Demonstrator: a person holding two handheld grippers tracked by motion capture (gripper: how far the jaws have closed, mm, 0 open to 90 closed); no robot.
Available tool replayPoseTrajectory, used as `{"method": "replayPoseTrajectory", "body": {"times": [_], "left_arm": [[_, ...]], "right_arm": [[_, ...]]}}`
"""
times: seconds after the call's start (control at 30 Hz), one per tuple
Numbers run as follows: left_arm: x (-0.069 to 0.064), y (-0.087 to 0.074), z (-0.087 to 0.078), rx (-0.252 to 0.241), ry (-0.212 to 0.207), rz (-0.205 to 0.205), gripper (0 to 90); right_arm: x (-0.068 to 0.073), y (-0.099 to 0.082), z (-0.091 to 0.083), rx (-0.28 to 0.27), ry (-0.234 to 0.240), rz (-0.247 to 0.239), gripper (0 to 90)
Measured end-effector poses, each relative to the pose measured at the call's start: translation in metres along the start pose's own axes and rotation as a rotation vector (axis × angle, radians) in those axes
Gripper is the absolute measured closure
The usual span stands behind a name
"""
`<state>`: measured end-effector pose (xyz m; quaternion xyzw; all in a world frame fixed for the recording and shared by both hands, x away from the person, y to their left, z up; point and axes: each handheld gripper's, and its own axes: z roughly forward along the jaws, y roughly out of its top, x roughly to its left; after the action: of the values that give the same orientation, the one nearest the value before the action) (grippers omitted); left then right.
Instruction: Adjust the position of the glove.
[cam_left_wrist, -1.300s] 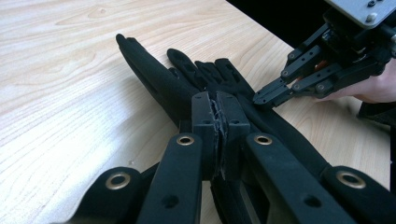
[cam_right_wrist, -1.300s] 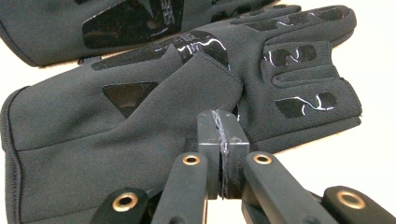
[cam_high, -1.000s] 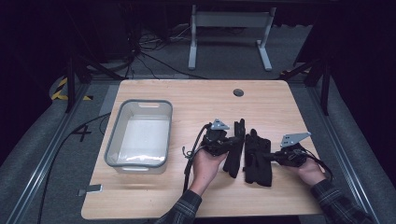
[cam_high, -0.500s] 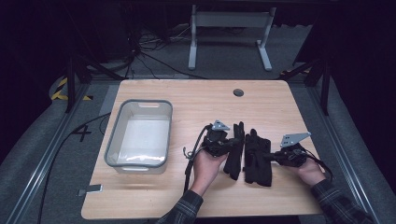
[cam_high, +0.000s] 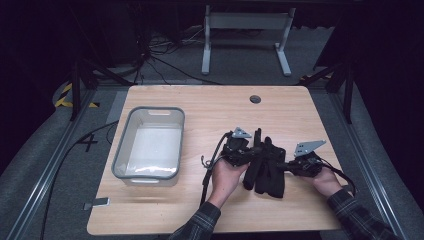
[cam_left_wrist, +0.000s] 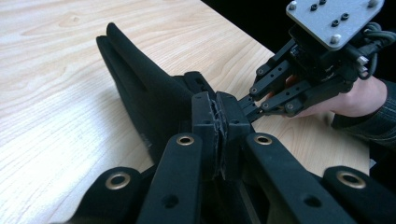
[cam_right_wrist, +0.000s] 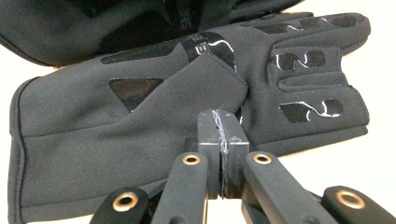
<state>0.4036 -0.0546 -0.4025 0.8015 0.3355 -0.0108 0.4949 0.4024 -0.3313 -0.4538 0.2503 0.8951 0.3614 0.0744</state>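
Observation:
Two black gloves lie at the table's right middle, between my grippers. One glove (cam_high: 251, 175) (cam_left_wrist: 140, 79) stands up as a folded ridge, and my left gripper (cam_high: 257, 151) (cam_left_wrist: 218, 100) is shut on its edge. The other glove (cam_high: 273, 181) (cam_right_wrist: 93, 126) lies flat, palm up, with glossy grip patches and its fingers to the right in the right gripper view. My right gripper (cam_high: 280, 165) (cam_right_wrist: 223, 116) is shut, with its tips against that glove's thumb edge and no fabric visibly pinched. In the left gripper view the right gripper (cam_left_wrist: 247, 106) points at my left jaw tips.
A clear plastic bin (cam_high: 148, 110) with a grey rim stands on the left half of the wooden table (cam_high: 200, 210). A round cable hole (cam_high: 255, 99) sits near the far edge. Cables trail from both grippers. A metal stand (cam_high: 245, 20) is on the floor beyond.

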Motion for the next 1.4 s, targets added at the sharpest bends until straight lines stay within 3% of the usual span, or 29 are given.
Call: {"method": "replayPoseTrajectory", "body": {"times": [0.3, 0.67, 0.8, 0.97, 1.23, 1.33, 1.4], "left_arm": [[-0.005, 0.002, 0.015, 0.024, -0.028, 0.006, 87.6], [-0.008, 0.002, 0.041, 0.077, -0.029, 0.022, 87.6], [-0.009, -0.002, 0.046, 0.097, -0.026, 0.034, 87.6], [-0.013, -0.008, 0.057, 0.125, -0.023, 0.047, 87.6], [-0.021, -0.018, 0.075, 0.186, -0.053, 0.078, 86.0], [-0.026, -0.015, 0.072, 0.173, -0.064, 0.092, 75.1], [-0.029, -0.012, 0.066, 0.158, -0.066, 0.115, 70.1]], "right_arm": [[0.000, 0.007, 0.008, -0.010, 0.008, -0.007, 90.0], [0.004, 0.021, 0.024, -0.023, 0.021, -0.031, 89.9], [-0.003, 0.017, 0.009, -0.051, 0.016, -0.002, 89.9], [-0.016, 0.007, -0.009, -0.071, -0.040, 0.047, 89.9], [-0.025, 0.002, -0.017, -0.077, -0.076, 0.066, 89.9], [-0.027, -0.001, -0.019, -0.080, -0.093, 0.071, 88.0], [-0.028, -0.002, -0.021, -0.086, -0.104, 0.074, 80.8]]}}
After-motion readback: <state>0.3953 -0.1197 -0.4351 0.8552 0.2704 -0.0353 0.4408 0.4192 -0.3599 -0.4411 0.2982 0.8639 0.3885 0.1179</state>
